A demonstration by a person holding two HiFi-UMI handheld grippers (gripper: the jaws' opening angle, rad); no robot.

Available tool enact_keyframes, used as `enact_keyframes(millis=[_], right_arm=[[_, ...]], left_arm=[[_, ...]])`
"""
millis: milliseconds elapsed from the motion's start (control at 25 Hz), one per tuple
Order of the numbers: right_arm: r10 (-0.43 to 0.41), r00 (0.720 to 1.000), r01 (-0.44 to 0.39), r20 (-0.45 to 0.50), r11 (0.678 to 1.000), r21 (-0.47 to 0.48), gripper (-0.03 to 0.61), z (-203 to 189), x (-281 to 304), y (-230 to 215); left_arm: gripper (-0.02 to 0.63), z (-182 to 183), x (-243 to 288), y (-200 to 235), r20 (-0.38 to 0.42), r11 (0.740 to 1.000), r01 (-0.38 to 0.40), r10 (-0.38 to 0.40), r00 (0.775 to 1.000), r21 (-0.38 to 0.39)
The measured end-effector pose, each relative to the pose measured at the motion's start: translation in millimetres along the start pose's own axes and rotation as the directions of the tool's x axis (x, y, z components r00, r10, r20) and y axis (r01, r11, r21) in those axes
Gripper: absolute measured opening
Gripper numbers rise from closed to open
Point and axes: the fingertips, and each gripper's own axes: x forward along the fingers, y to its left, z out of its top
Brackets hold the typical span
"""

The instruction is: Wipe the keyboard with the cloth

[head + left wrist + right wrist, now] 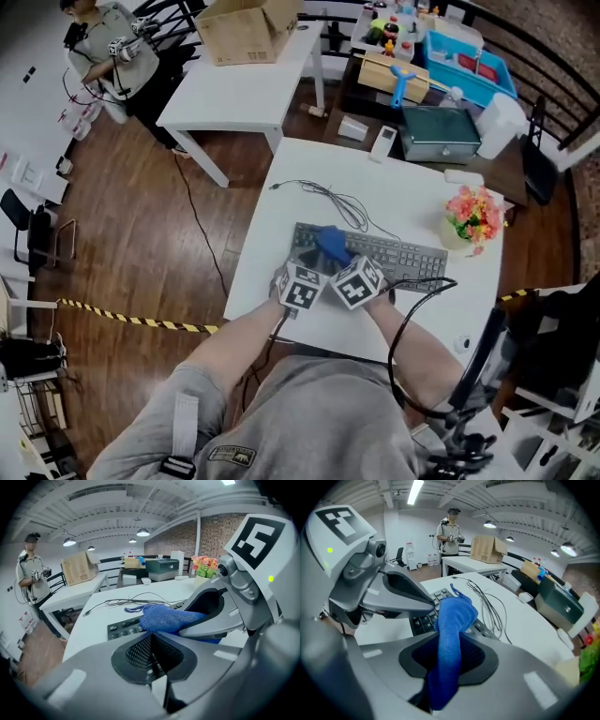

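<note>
Grey rectangular keyboard (405, 256) lies on white surface (412, 192), long axis left to right in head view, right end slightly nearer the person. Right gripper (449, 660) jaws pinch the blue terry cloth (452, 620), which is draped over the keyboard's left end. Left gripper (151, 654) jaws are pressed together, holding nothing.

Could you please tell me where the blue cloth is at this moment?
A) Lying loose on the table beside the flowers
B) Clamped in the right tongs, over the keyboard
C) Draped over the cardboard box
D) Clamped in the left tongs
B: the right gripper view shows the blue cloth pinched between the pads of the right tongs, its free end over the keyboard, while the left tongs are shut on nothing.
</note>
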Motion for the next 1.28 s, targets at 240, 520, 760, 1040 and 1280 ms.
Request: enact_keyframes(millis=[240,520,760,1040,1280], right_arm=[[-0.052,0.999,0.053,-0.011,0.996,0.066,0.112,-64.3,-40.5,-53.6],[-0.112,0.993,0.114,-0.020,0.983,0.147,0.112,-133.3,-88.2,-107.1],[-0.183,0.982,0.190,-0.053,0.948,0.254,0.112,-191.9,-124.8,-145.0],[-0.220,0.972,0.233,-0.078,0.931,0.282,0.112,-211.3,-135.9,-155.0],[-0.173,0.985,0.173,-0.022,0.957,0.234,0.112,-167.1,-120.0,-122.0]], left_arm=[[-0.006,36.3,29.9,-84.2,0.015,0.995,0.071,-0.072,0.997,0.064],[-0.006,74.9,52.0,-176.0,0.029,0.979,0.146,-0.151,0.988,0.142],[-0.006,87.5,67.8,-237.4,-0.004,0.953,0.227,-0.231,0.973,0.203],[-0.006,95.1,73.1,-263.2,0.002,0.933,0.269,-0.278,0.961,0.240],[-0.006,83.3,57.9,-218.0,0.032,0.961,0.209,-0.218,0.975,0.181]])
